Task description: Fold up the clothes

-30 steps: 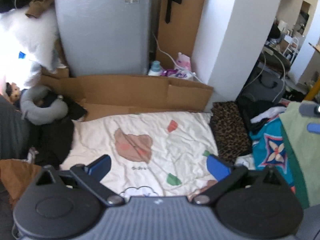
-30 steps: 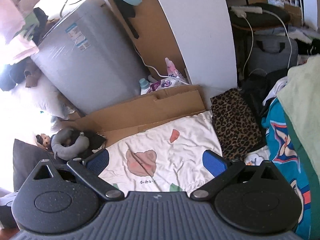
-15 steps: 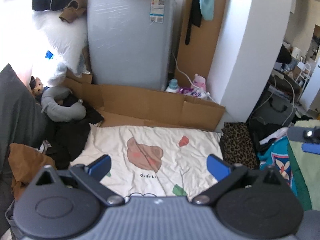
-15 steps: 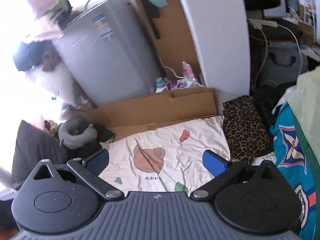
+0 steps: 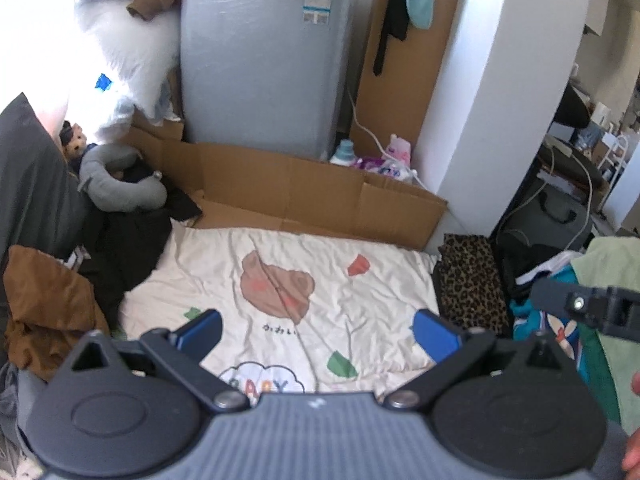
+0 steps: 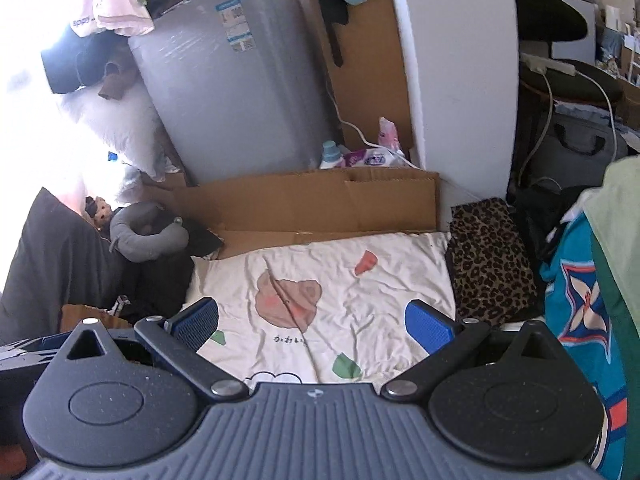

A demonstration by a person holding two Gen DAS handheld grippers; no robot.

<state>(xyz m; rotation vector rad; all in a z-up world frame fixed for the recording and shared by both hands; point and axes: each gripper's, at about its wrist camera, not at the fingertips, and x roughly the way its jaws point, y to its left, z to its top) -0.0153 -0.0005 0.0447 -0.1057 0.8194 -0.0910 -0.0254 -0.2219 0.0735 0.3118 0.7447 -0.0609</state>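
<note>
Clothes: a heap on the right, with a green garment over a teal patterned one, beside the cream sheet; nothing is held.
Left gripper: blue fingers spread wide apart, empty, hovering above the near edge of the sheet.
Right gripper: also wide apart and empty, above the same edge; in the left view it shows as a dark bar in front of the heap.
Sheet: spread flat but wrinkled, printed with a brown bear; this looks like the folding surface.
Leopard cloth: lies just beside the sheet's right edge, between sheet and heap.
Step in hand: probably fetching a garment, since no folding has begun.
Doing it well: take one garment only, pinch a hem or shoulder, not a bunch, and lay it flat on the sheet's middle.
Left side: dark clothes and a grey neck pillow.
Far: cardboard against a grey appliance.
</note>
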